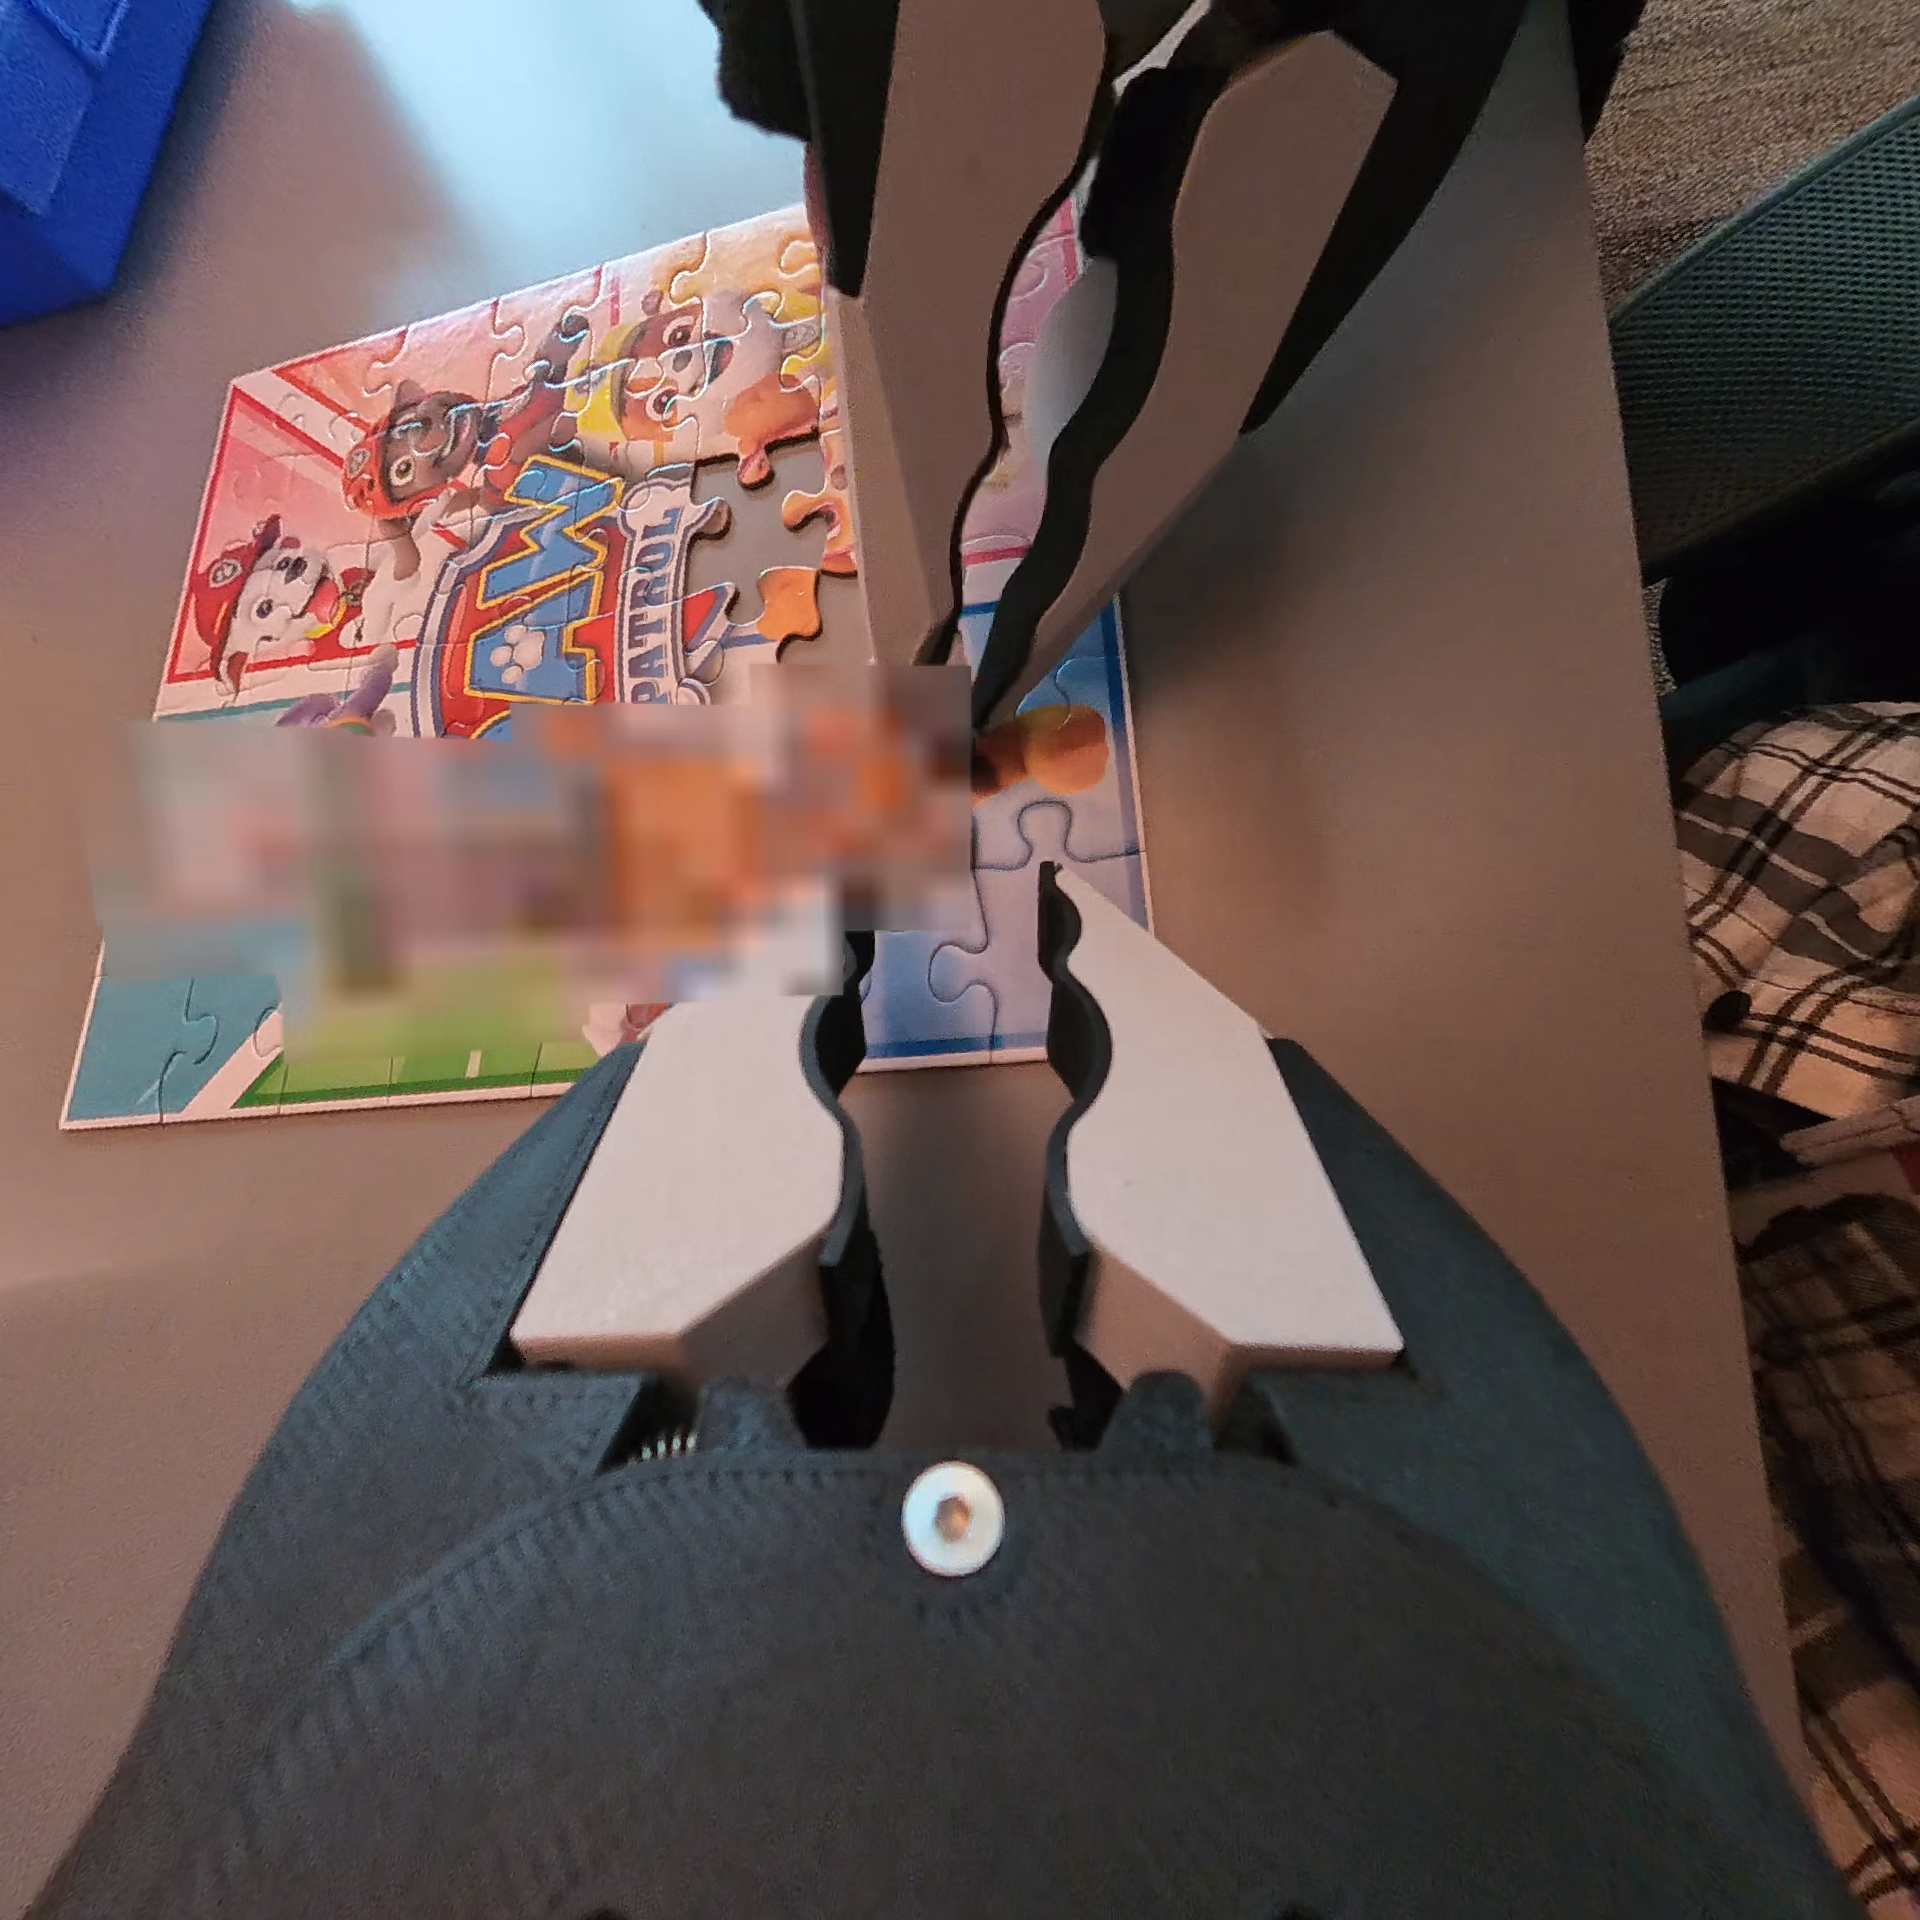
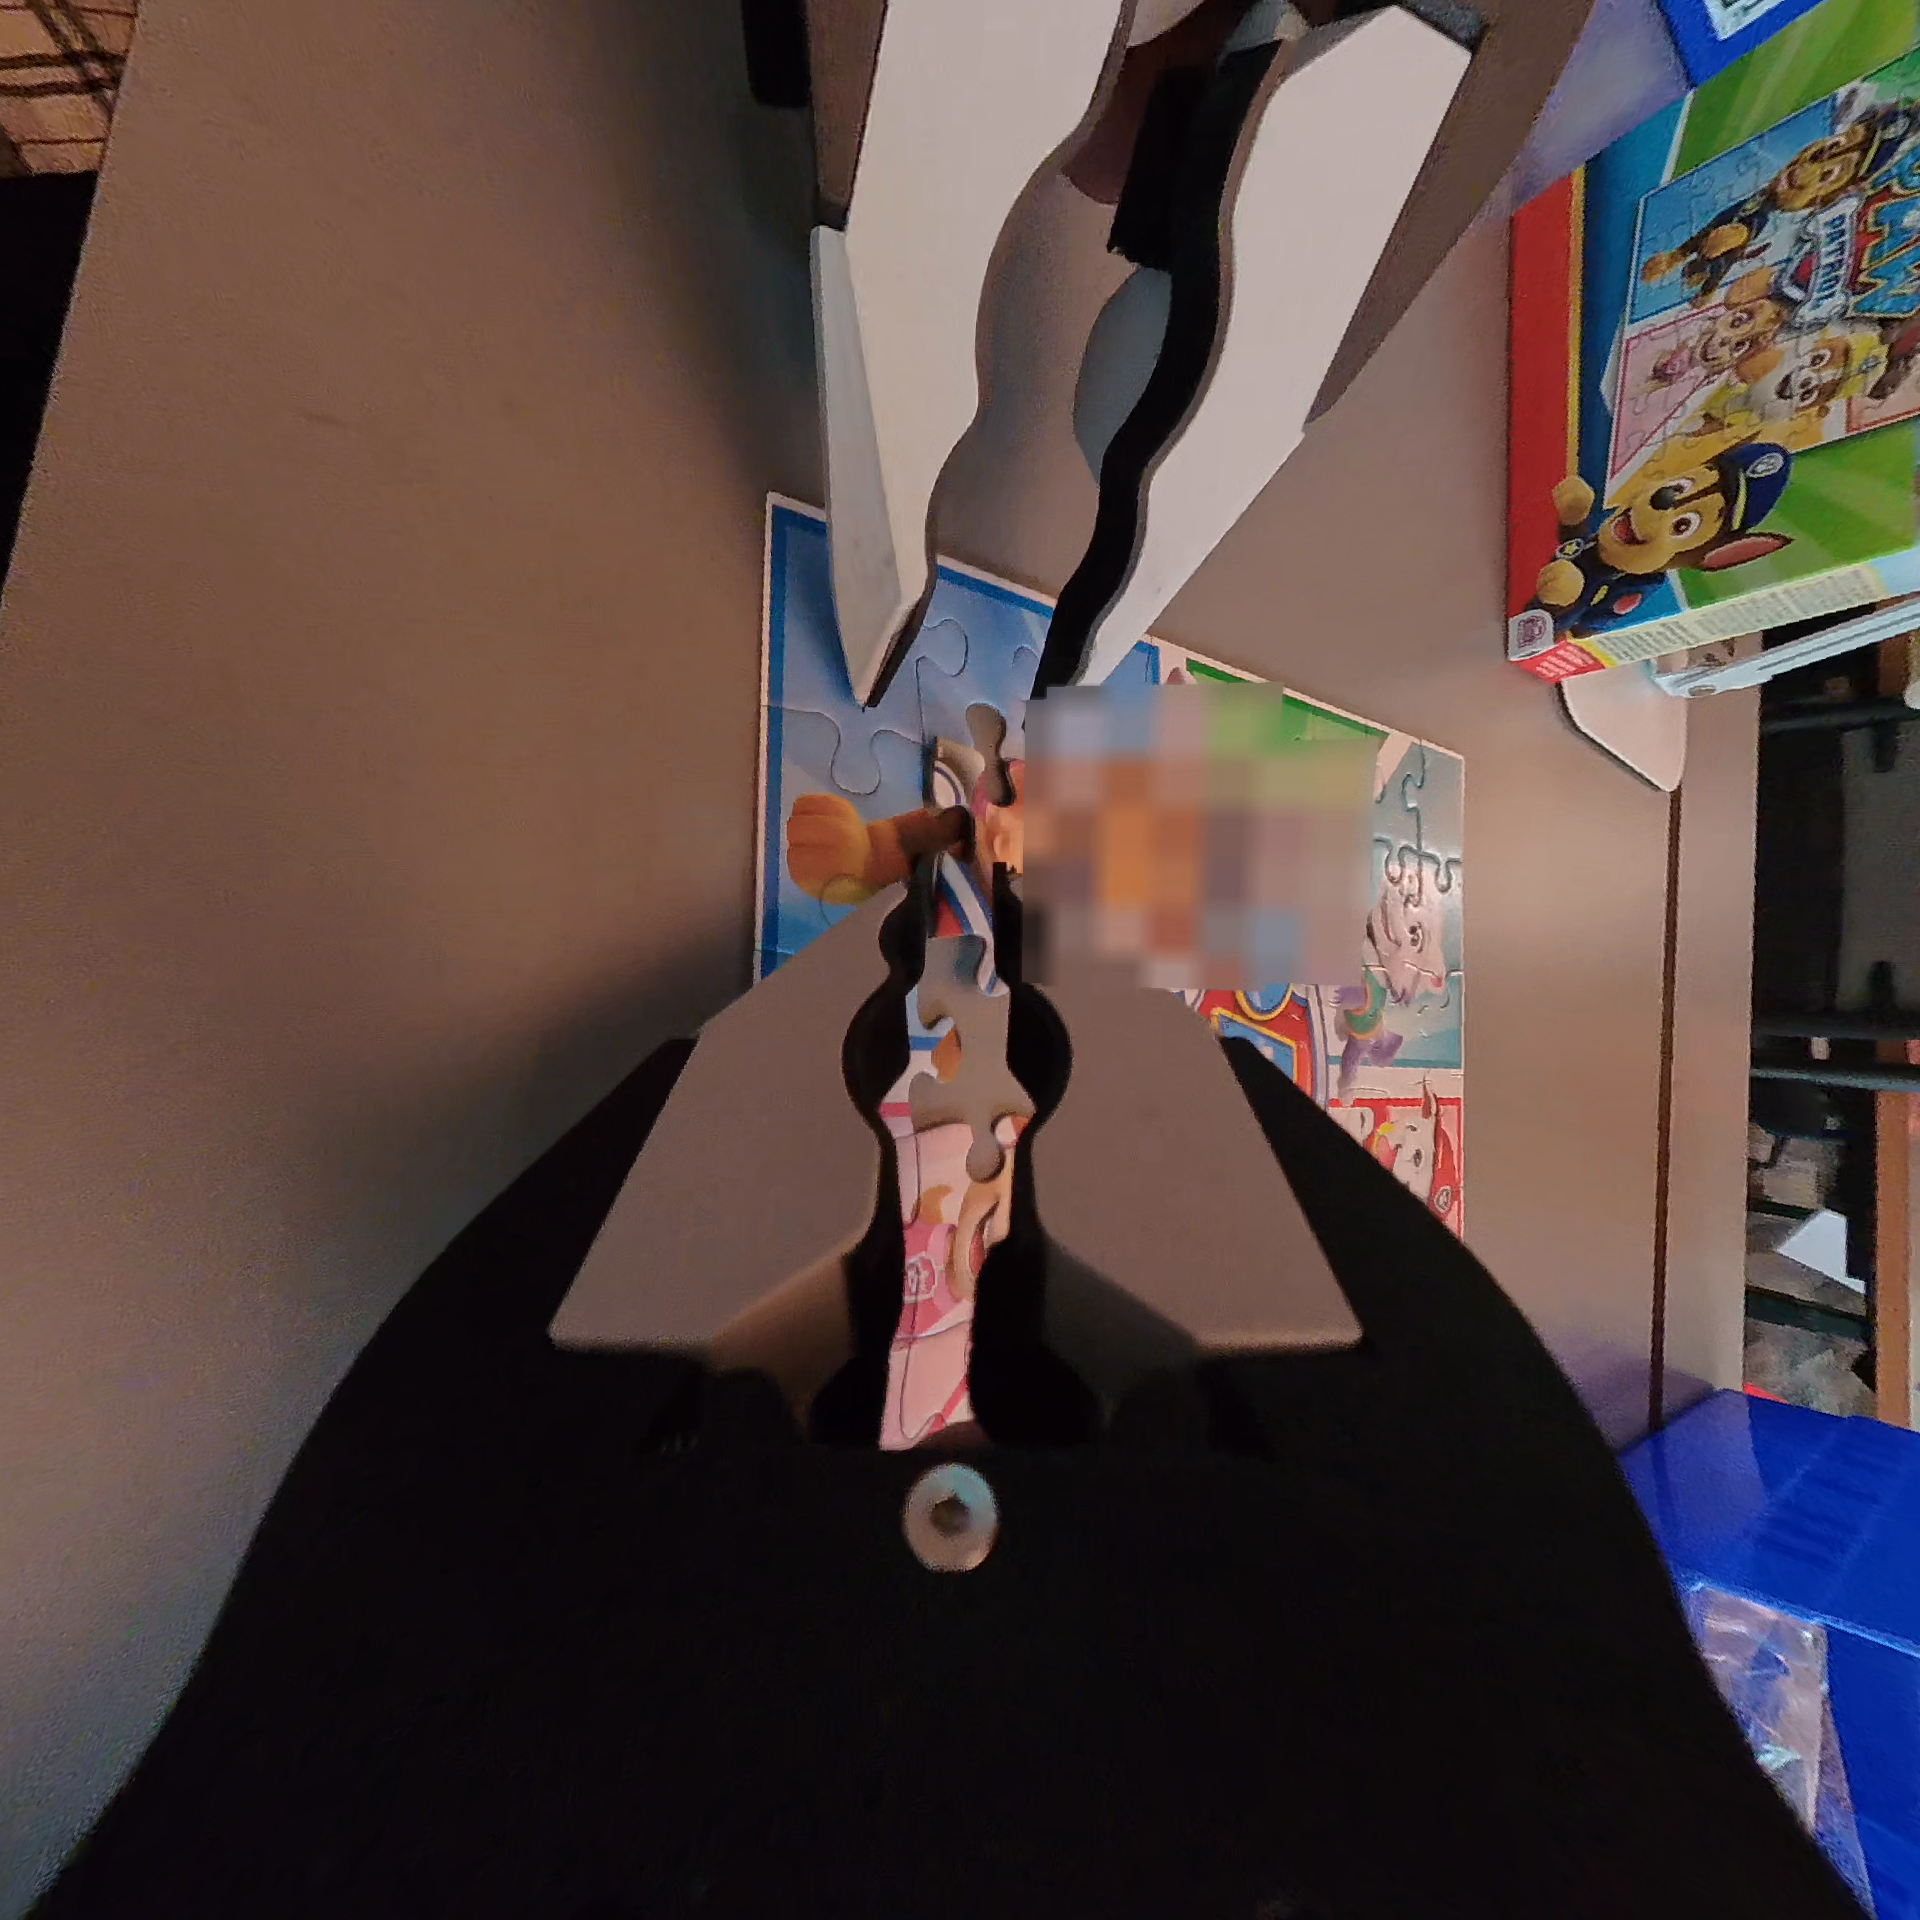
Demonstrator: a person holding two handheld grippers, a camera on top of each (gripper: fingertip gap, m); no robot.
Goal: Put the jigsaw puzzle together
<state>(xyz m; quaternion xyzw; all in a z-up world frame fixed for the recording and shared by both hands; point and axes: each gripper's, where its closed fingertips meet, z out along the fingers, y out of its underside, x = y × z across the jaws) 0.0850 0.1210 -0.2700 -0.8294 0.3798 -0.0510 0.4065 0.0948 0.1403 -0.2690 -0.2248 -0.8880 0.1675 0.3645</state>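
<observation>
The jigsaw puzzle (image 1: 499,540) lies mostly joined on the grey-brown table (image 1: 260,1299), with a piece-shaped hole (image 1: 748,530) near its middle. My left gripper (image 1: 951,925) is open and empty, hovering over the puzzle's near blue corner. My right gripper (image 1: 951,665) reaches in from the far side, its fingers nearly together above the puzzle. In the right wrist view its fingertips (image 2: 964,888) pinch a small loose puzzle piece (image 2: 975,771) just above the puzzle (image 2: 1413,883), beside an orange paw. The left gripper (image 2: 961,681) shows opposite, open.
The puzzle box (image 2: 1714,416) stands at the table's far right in the right wrist view. A blue bin (image 2: 1787,1507) sits near right, and a blue shape also shows in the left wrist view (image 1: 73,135). The table edge, a black mesh chair (image 1: 1766,343) and plaid cloth (image 1: 1808,935) lie right. The tips of both grippers are at nearly the same place.
</observation>
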